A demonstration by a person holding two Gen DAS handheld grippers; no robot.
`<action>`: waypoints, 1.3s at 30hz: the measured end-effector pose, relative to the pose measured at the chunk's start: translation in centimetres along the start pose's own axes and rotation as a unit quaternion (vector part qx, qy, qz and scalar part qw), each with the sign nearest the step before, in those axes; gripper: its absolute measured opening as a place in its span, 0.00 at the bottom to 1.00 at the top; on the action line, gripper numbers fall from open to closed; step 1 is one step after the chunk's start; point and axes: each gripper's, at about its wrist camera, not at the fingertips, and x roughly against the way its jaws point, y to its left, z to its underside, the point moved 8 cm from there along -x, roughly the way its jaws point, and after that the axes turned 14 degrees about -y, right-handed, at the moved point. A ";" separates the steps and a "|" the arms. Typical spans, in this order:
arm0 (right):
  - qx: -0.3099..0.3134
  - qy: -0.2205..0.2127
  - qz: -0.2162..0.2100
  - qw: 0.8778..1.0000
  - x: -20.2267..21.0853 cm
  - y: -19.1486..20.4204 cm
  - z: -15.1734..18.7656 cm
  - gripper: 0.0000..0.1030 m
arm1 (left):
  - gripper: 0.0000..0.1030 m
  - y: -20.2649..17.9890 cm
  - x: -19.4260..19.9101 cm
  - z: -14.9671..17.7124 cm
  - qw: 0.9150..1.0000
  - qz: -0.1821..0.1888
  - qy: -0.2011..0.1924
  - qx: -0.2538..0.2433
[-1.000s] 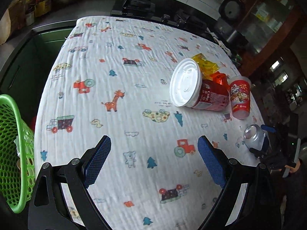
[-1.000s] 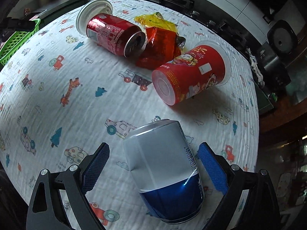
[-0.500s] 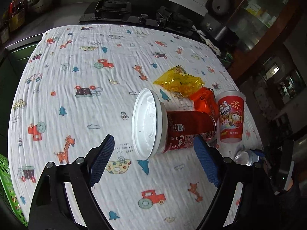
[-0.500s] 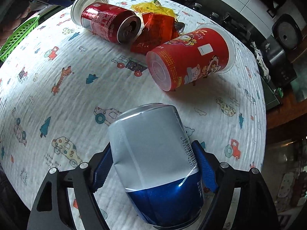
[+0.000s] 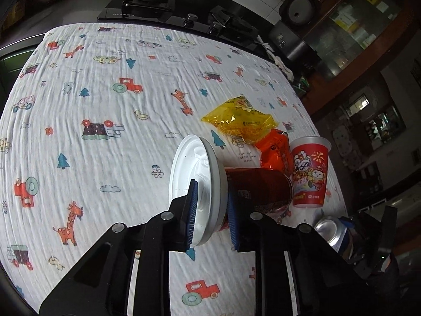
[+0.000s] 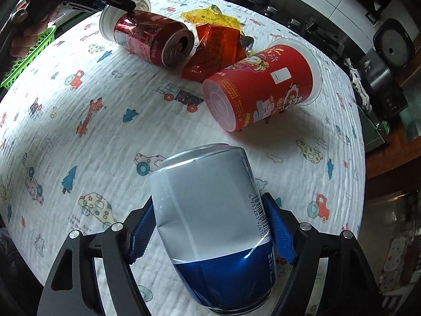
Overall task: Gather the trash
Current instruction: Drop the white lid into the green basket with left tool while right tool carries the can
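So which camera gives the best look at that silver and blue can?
The right wrist view: the silver and blue can fills its foreground, between the jaws. The left wrist view shows only its top at the table's edge.

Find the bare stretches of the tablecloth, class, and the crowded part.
Free: the printed cloth left of the white lid, out to the stove edge. Crowded: red can, yellow wrapper, orange wrapper and red cup cluster; silver-blue can nearest.

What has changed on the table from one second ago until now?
The left gripper came forward and has just closed on the white lid beside the red can. The right gripper closed on the silver-blue can. The red cup and wrappers stayed.
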 end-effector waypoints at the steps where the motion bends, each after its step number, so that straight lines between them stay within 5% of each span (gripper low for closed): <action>1: -0.001 -0.002 -0.001 1.000 0.1 0.1 -0.2 0.72 | 0.16 0.1 0.2 0.0 1.000 -0.001 -0.001 -0.002; 11: -0.014 -0.032 -0.029 0.999 1.6 3.1 -2.8 0.71 | 0.13 1.8 3.1 0.5 1.000 -0.005 -0.016 0.004; 20: -0.002 -0.058 -0.067 0.996 1.8 8.1 -6.6 0.71 | 0.13 5.6 9.6 0.9 0.998 -0.027 -0.051 0.015; 29: 0.022 -0.080 -0.118 0.990 1.3 15.4 -11.8 0.70 | 0.13 14.5 20.0 1.4 0.988 -0.095 -0.109 0.048; 39: 0.052 -0.099 -0.180 0.977 0.3 25.1 -17.9 0.70 | 0.13 26.8 29.8 4.1 0.965 -0.192 -0.141 0.106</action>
